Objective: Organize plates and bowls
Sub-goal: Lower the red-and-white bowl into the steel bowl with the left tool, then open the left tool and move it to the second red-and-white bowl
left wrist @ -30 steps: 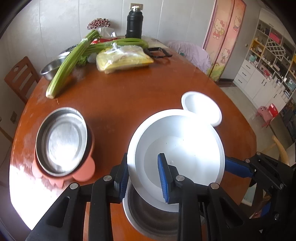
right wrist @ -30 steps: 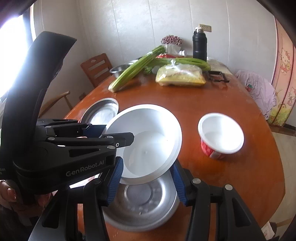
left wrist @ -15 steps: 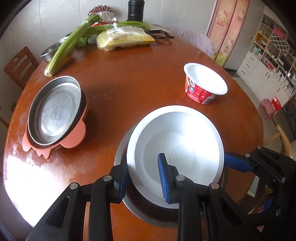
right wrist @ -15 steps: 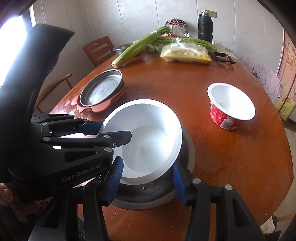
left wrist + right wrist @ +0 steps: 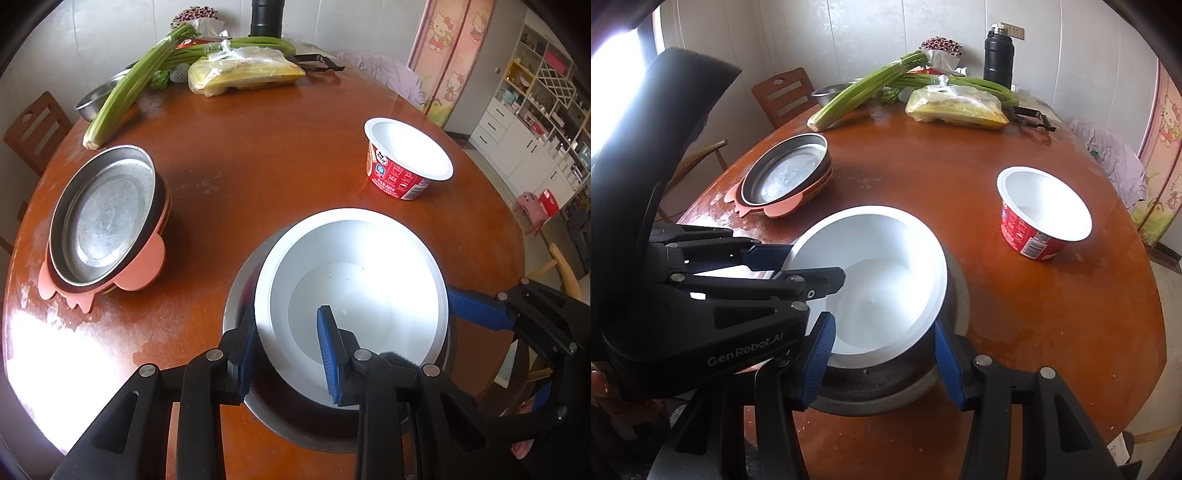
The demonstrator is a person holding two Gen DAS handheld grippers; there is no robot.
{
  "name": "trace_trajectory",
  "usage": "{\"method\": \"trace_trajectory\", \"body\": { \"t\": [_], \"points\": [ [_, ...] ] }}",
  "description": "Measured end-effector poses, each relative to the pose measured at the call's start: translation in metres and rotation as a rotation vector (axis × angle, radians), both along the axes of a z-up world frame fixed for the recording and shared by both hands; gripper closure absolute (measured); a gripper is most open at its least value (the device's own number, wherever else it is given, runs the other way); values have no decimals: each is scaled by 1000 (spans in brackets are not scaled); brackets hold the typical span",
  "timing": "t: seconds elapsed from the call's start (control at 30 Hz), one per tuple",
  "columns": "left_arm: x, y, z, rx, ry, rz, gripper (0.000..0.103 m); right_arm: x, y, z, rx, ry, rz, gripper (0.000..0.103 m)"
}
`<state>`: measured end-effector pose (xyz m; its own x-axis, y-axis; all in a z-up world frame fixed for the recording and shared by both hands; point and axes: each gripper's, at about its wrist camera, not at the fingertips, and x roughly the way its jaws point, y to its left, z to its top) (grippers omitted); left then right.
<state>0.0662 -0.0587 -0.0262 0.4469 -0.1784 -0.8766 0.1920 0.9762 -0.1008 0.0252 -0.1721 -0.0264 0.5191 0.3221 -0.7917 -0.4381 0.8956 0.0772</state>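
White bowl (image 5: 354, 295) sits nested in steel bowl (image 5: 236, 295), lower centre of frame. Left gripper (image 5: 288, 347) straddles its near rim, jaws opening. Right gripper (image 5: 882, 362) clamped across the white bowl's rim. Steel plate (image 5: 103, 218) on pink tray (image 5: 144, 266) mid-left; red cup (image 5: 402, 166) upper right.

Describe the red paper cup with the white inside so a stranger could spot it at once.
Start at the round brown wooden table. On its right half, apart from the stacked bowls by the grippers, stands the red paper cup, upright and empty. It is the only printed, red-walled vessel: the large white bowl is plain, and the steel plate is bare metal.
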Motion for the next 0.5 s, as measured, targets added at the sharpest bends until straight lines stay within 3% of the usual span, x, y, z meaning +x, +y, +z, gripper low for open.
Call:
{"method": "trace_trajectory", "body": {
  "t": [0.23,0.5],
  "points": [
    [-3,0,6,6,-16,5,70,-1,-7,5,0,-17,-16,50],
    [-8,4,25,-5,-73,23,61,0,-17,14,13,-48,-42,50]
  ]
}}
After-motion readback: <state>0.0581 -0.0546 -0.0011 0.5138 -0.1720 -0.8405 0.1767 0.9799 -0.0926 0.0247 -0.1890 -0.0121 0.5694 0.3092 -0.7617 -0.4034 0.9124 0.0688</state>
